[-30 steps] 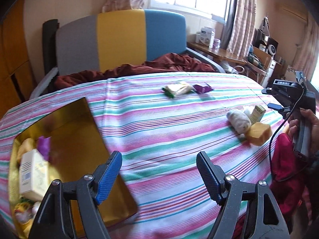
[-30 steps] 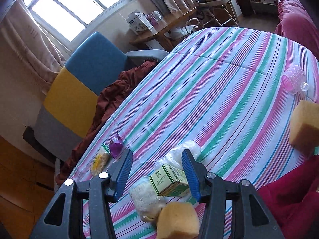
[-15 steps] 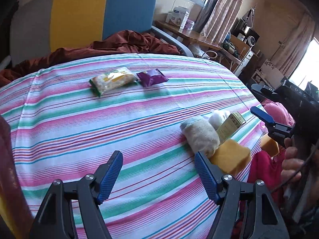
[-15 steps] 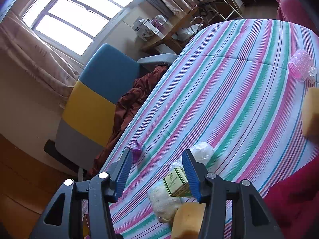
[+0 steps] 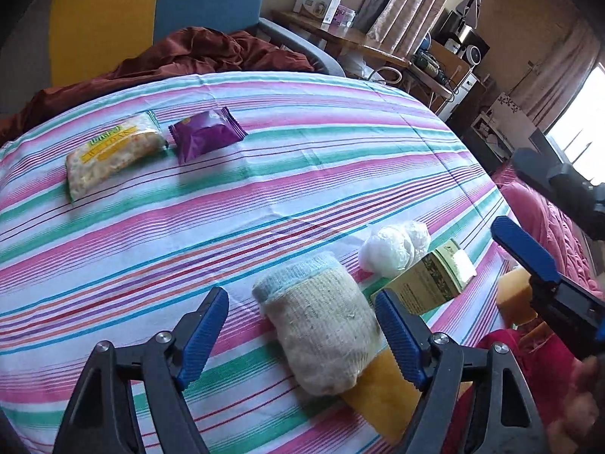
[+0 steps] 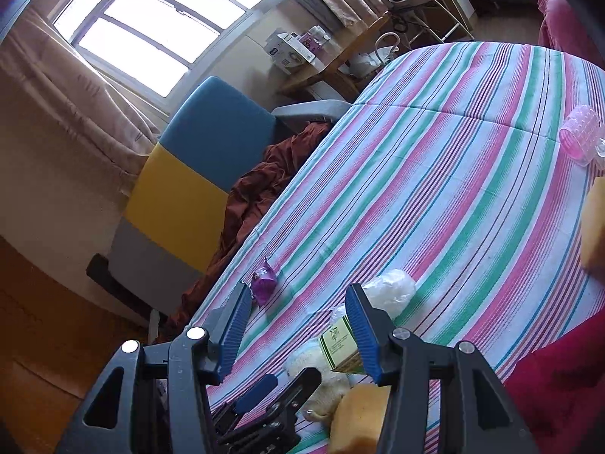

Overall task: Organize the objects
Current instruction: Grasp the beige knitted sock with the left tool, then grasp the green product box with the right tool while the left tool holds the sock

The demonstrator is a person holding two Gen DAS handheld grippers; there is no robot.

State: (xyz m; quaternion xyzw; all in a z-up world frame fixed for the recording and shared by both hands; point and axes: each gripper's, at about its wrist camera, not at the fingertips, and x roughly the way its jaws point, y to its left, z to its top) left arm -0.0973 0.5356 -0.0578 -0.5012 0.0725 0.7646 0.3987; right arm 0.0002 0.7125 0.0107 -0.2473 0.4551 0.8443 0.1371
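On the striped bedsheet (image 5: pixel 264 174) seven loose items can be counted across both views: two snack packets, one rolled cloth, one bag of white cotton, one green carton, and at least two yellow sponges, plus one pink hair roller (image 6: pixel 580 136) seen far from the carton in the right wrist view. The yellow-and-green snack packet (image 5: pixel 113 151) bears printed lettering too blurred to be read; the purple snack packet (image 5: pixel 206 134) lies just beside it, both well apart from the carton. The green carton (image 5: pixel 427 283) carries green characters on a pale face in the right wrist view, but they cannot be made out. Touching the carton are the cotton bag (image 5: pixel 395 246) on its far side and the rolled beige cloth (image 5: pixel 321 333) on its near side; one yellow sponge (image 5: pixel 378 397) lies under the cloth's near end, and a second sponge (image 5: pixel 514 299) sits beyond the carton, by the right claw.

The left claw (image 5: pixel 302 336) is released, its jaws having just been opening, with the rolled cloth standing between the pads and not pressed. The right claw (image 6: pixel 298 325) is also released, nothing being gripped; the carton is partly hidden behind its right pad
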